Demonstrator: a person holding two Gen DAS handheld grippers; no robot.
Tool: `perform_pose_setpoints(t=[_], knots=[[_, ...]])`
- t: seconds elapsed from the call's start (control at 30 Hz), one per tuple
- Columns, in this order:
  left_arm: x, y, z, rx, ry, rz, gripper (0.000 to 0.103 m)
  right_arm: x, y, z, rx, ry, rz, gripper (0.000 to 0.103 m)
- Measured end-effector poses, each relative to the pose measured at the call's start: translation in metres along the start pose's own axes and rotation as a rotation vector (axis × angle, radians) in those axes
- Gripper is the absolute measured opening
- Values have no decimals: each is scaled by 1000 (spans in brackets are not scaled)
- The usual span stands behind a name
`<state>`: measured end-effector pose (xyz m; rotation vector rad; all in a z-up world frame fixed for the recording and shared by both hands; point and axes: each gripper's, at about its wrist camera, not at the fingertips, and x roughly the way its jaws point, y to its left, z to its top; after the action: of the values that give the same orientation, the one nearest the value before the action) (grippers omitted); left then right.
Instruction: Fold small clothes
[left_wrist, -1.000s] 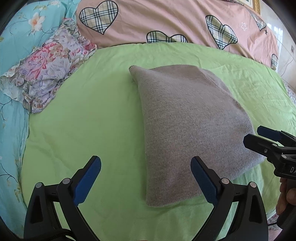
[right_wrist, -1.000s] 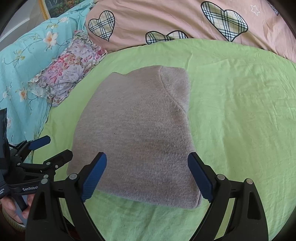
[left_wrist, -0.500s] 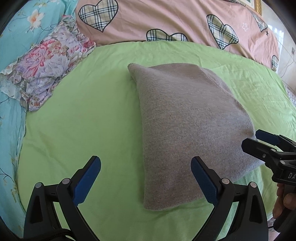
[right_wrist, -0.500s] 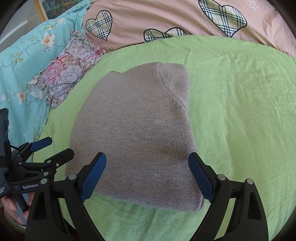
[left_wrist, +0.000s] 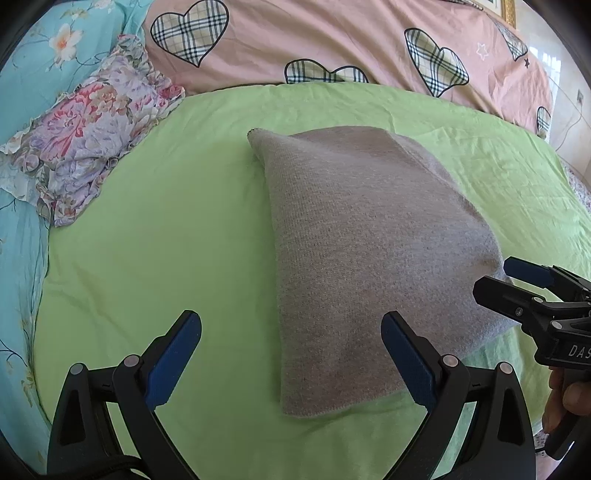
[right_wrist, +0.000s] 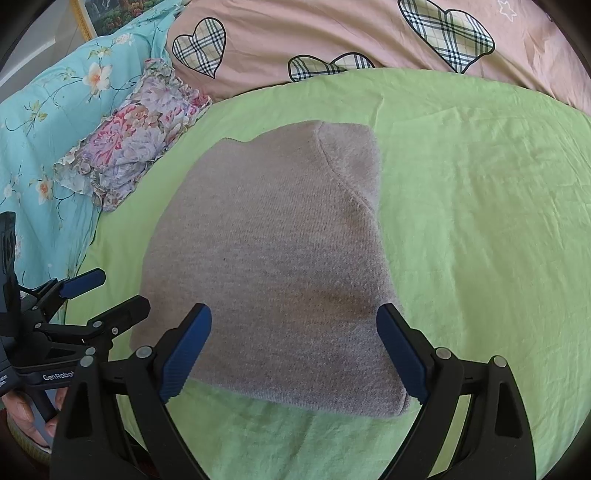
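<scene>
Evidently soft and limp, the folded grey knit garment (right_wrist: 273, 258) wants pinching at its near corners by the wide-open left gripper (left_wrist: 291, 358) and right gripper (right_wrist: 295, 350).

The folded knit garment (left_wrist: 369, 258) is a plain, heathered grey-taupe with no print. It lies on a lime-green cotton sheet (left_wrist: 166, 240), solid in colour. Behind runs a dusty-pink quilt (left_wrist: 332, 40) scattered with cream-and-black plaid hearts and a few small stars. The ruffled little pillow (left_wrist: 88, 125) is lilac with red and pink flowers. The turquoise bedcover (right_wrist: 48, 110) carries pale peach-white blossoms on thin dark stems.
</scene>
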<state>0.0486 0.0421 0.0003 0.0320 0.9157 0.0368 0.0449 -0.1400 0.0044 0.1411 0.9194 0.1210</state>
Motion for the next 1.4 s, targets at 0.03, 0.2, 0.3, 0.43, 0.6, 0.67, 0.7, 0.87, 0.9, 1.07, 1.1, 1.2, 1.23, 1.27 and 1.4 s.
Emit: perform_pose_setpoints(t=[0.03, 0.2, 0.3, 0.43, 0.6, 0.67, 0.7, 0.87, 0.9, 1.07, 1.1, 1.2, 1.23, 1.27, 1.4], knots=[[0, 0, 0, 0, 0, 0, 98, 0, 0, 0, -1, 0, 0, 91], [0, 0, 0, -1, 1, -2, 98, 0, 1, 0, 3, -1, -1, 91], [-1, 0, -1, 0, 1, -1, 98, 0, 2, 0, 3, -1, -1, 91], [-1, 0, -1, -1, 0, -1, 98, 0, 2, -1, 1, -2, -1, 91], [-1, 0, -1, -1, 0, -2, 98, -2, 4, -1, 1, -5, 1, 91], [-1, 0, -1, -1, 0, -1, 98, -2, 5, -1, 1, -5, 2, 92], [-1, 0, -1, -1, 0, -2, 98, -2, 5, -1, 1, -5, 2, 92], [-2, -1, -1, 0, -3, -4, 98, -3, 7, 0, -2, -6, 4, 92], [-3, -1, -1, 0, -4, -3, 98, -4, 7, 0, -2, -6, 3, 92], [-3, -1, -2, -2, -4, -2, 98, -4, 8, 0, -1, -8, 3, 92], [-3, -1, -2, -2, -4, -2, 98, -4, 8, 0, -2, -8, 3, 92], [-3, -1, -2, -3, -4, -3, 98, -4, 8, 0, -1, -8, 4, 92], [-4, -1, -2, -3, -4, -3, 98, -5, 8, 0, -1, -8, 4, 92], [-4, -1, -2, -3, -4, -3, 98, -5, 8, 0, -2, -7, 4, 92], [-3, -1, -2, -1, -5, -4, 98, -5, 8, 0, -1, -8, 3, 92]])
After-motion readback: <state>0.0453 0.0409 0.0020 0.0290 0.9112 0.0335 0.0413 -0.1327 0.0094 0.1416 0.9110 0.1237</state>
